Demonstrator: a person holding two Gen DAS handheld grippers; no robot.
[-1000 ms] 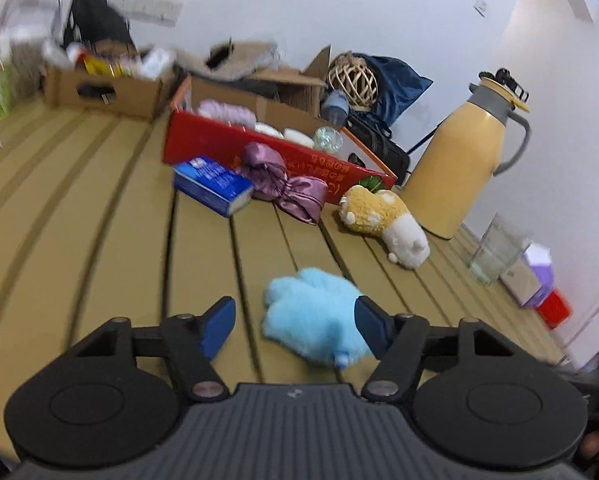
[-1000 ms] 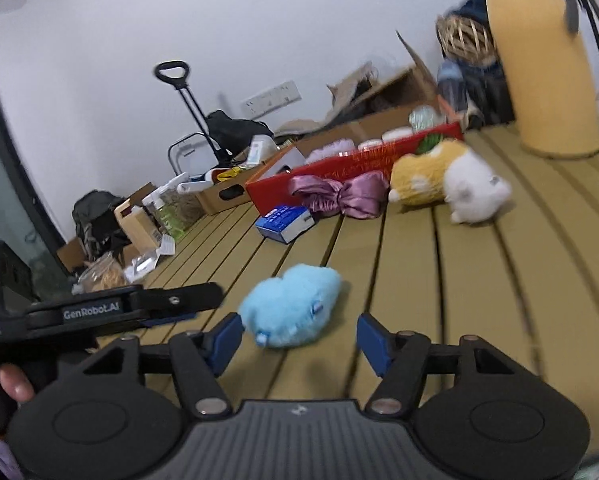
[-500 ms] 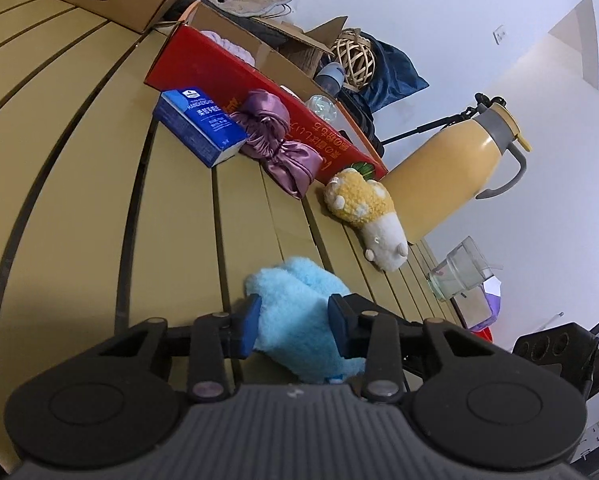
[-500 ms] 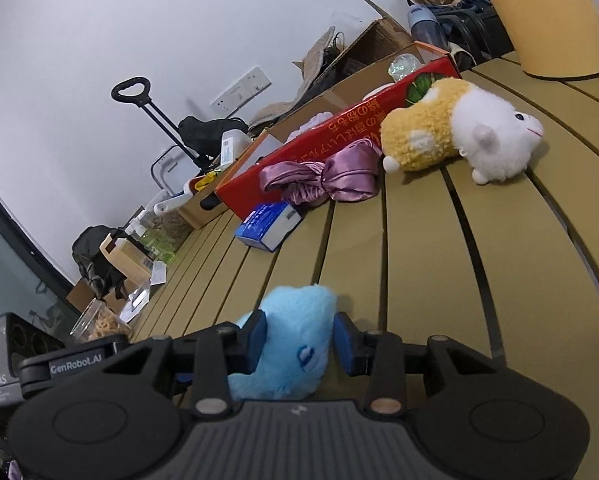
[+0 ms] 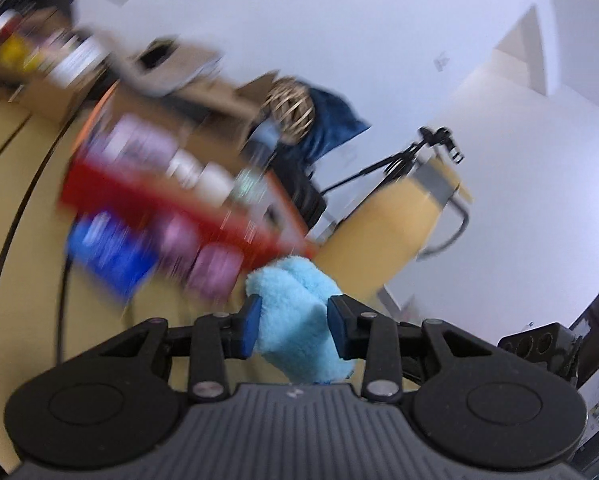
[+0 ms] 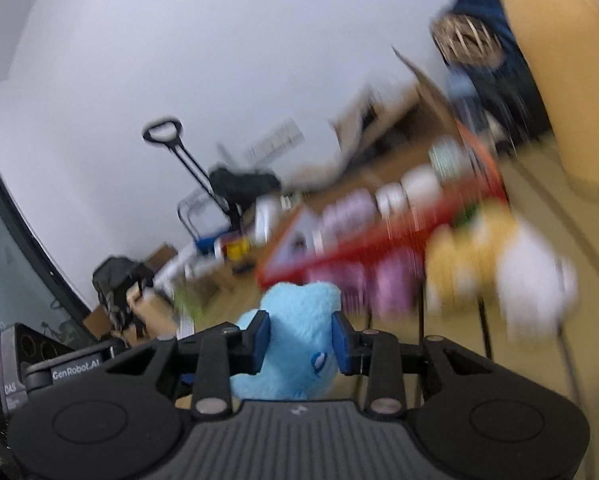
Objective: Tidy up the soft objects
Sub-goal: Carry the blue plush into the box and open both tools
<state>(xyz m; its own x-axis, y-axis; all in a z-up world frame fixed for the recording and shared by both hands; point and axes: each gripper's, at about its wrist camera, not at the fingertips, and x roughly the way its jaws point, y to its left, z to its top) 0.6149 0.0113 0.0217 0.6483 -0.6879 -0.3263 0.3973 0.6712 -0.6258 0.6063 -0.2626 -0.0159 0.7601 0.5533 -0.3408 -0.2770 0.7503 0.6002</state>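
A fluffy light-blue plush toy (image 5: 295, 312) is held by both grippers at once. My left gripper (image 5: 293, 326) is shut on one end of it. My right gripper (image 6: 299, 338) is shut on the other end of the blue plush (image 6: 295, 340), and the toy is lifted off the slatted wooden table (image 5: 27, 248). Both views are blurred by motion. A red cardboard box (image 5: 171, 192) with soft items lies ahead, also in the right wrist view (image 6: 383, 236). A purple satin bow (image 6: 371, 284) and a yellow-and-white plush (image 6: 499, 272) lie in front of the box.
A blue packet (image 5: 107, 252) lies left of the purple bow (image 5: 203, 252). A tall yellow jug (image 5: 391, 224) stands at the right. Cardboard boxes (image 5: 39, 92), a wicker ball (image 5: 289, 108) and bags crowd the far side of the table.
Both grippers closed on the blue plush, which lay on the table a second ago, and have lifted it. Both cameras are now swinging, so the background is blurred.
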